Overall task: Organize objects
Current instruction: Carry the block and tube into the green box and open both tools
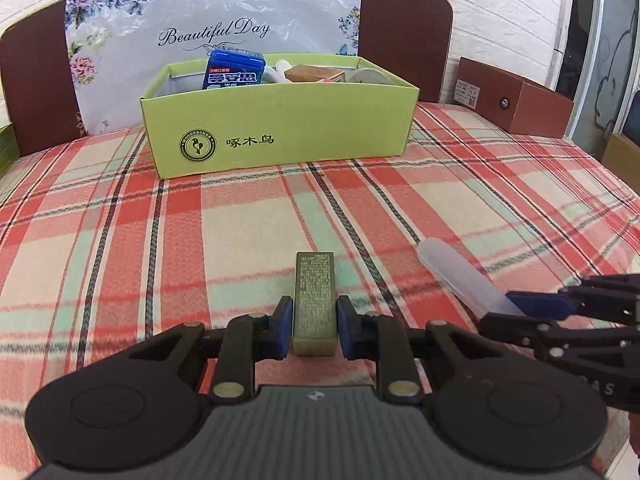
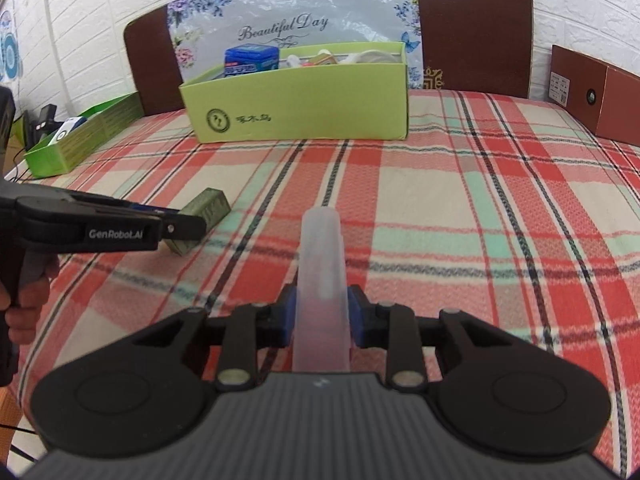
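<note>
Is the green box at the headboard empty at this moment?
No, the green box already holds several things, among them a blue packet and a brown carton that stand up above its rim.

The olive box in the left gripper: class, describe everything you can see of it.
The olive box is a small, slim rectangular carton, apparently card, with fine printed text on its upper face. It points lengthwise toward the green box. The left hand-held gripper is shut on its near end, blue pads pressing both long sides. Whether its far end touches the plaid cloth is unclear.
</note>
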The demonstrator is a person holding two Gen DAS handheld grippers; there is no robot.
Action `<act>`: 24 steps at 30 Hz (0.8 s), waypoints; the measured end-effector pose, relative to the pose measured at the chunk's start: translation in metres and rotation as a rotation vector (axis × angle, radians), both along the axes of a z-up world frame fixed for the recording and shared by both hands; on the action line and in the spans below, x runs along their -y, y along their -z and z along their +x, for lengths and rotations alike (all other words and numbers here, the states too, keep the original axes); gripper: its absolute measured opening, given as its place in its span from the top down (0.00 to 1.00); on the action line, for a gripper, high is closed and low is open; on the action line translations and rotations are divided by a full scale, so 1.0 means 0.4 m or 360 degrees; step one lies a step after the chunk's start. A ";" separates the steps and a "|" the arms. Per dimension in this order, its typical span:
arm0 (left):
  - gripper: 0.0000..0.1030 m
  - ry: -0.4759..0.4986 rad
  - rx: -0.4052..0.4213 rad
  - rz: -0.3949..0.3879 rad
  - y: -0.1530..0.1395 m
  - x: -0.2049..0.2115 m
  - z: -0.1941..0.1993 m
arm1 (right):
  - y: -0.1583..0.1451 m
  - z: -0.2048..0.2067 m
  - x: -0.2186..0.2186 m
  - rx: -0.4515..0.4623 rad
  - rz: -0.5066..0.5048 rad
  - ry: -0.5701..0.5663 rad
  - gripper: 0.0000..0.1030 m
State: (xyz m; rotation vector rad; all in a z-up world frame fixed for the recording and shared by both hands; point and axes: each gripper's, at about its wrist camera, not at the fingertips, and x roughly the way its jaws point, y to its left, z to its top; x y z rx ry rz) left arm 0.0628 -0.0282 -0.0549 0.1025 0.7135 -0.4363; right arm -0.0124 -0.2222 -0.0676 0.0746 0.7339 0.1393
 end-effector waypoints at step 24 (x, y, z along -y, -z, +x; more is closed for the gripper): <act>0.77 -0.0003 -0.0050 0.0002 0.013 0.027 0.020 | 0.004 0.048 -0.013 -0.0011 -0.0057 -0.0026 0.74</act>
